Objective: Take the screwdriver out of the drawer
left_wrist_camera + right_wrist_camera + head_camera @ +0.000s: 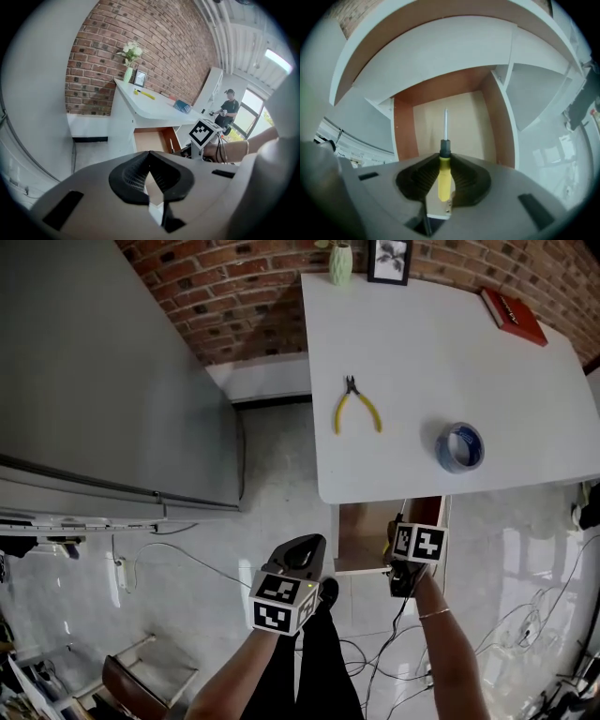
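Item under inspection: the screwdriver [445, 164]. My right gripper [444, 174] pinches it by the yellow handle, with the black collar and bare shaft projecting straight ahead of the jaws. The grip sits on the handle, in my judgement, because it is the thickest part and keeps the shaft in line.

The shaft points over the pale floor of the open drawer [404, 136], so the tool is not yet clear of it. I cannot tell whether the tip is lifted off the floor.

My left gripper [150, 180] is held low and well apart from the drawer, jaws pressed together on nothing. I judge it is parked out of the way.

Above, the table [412, 362] carries pliers [356, 409] and a tape roll [460, 447], with bare surface available for set-down.
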Motion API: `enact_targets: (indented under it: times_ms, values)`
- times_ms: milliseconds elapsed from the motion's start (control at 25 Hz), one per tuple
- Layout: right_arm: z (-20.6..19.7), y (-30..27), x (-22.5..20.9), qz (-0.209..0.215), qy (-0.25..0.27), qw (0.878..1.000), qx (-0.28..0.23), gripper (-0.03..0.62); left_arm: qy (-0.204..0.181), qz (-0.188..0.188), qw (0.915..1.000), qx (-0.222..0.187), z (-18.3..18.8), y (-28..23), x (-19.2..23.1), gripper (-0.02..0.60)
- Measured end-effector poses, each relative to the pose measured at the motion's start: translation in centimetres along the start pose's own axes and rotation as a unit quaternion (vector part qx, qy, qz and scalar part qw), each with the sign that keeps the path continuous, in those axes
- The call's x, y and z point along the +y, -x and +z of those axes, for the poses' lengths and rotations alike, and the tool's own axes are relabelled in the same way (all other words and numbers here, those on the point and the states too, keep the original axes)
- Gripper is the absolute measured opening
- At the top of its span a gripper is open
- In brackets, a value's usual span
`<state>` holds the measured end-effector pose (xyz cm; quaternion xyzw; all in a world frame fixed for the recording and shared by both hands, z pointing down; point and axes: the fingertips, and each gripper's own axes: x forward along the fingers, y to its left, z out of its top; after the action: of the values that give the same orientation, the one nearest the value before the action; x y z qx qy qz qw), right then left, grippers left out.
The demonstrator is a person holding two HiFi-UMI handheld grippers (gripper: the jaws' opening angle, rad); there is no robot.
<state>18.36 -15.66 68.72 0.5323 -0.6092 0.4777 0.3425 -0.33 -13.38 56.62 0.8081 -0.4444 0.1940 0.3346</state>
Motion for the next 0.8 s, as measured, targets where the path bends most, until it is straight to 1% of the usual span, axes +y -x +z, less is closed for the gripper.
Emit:
enact_targets:
  times_ms: [120,240,360,560,800]
  values:
    - [0.0,1.7,0.9,0.013,-0.006,1.0,-0.012,0.075,-0.002,-0.008,1.0,-0.003,0.5,0.3,-0.5,-0.006]
    - [-0.2,3.6,1.9,0.023,0.002,0.999,-0.025,0.076,-0.003,-0.015,0.9999,-0.003,0.8,0.6,-0.9,-0.006]
    - [-0.3,5.7,2.8,0.031,-0.001,0.998,-0.046,0.077,-0.012,-0.022,0.9997,-0.002,1.2,1.0,-1.4,-0.006]
    - [-0.4,9.4,4.2,0.044,-0.02,0.995,-0.083,0.077,-0.029,-0.03,0.9991,-0.004,1.9,1.9,-2.2,-0.006]
    - [-0.8,13.9,5.3,0.045,-0.013,0.991,-0.123,0.076,-0.054,-0.042,0.9977,-0.008,3.1,3.3,-3.2,-0.006]
